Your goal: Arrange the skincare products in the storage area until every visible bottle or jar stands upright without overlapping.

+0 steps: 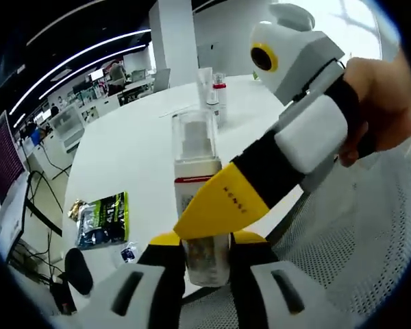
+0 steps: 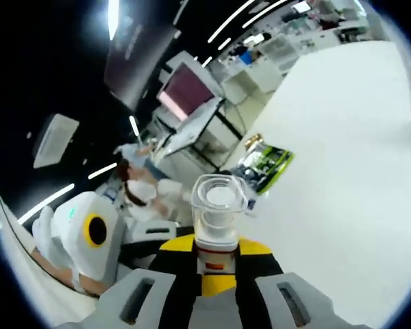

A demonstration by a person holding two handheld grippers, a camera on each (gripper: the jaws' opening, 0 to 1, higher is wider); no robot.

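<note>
An open-plan office or lab: linear ceiling lights (image 1: 75, 58) at ten o'clock, desks with monitors (image 2: 190, 89) beyond a large white table (image 1: 130, 151), mesh office chair (image 1: 370, 233) at four o'clock.

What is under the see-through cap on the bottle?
Under the clear cap sits a white pump head on the bottle. Both grippers' jaws clamp the bottle; the right gripper's yellow jaw hides part of its label.
</note>
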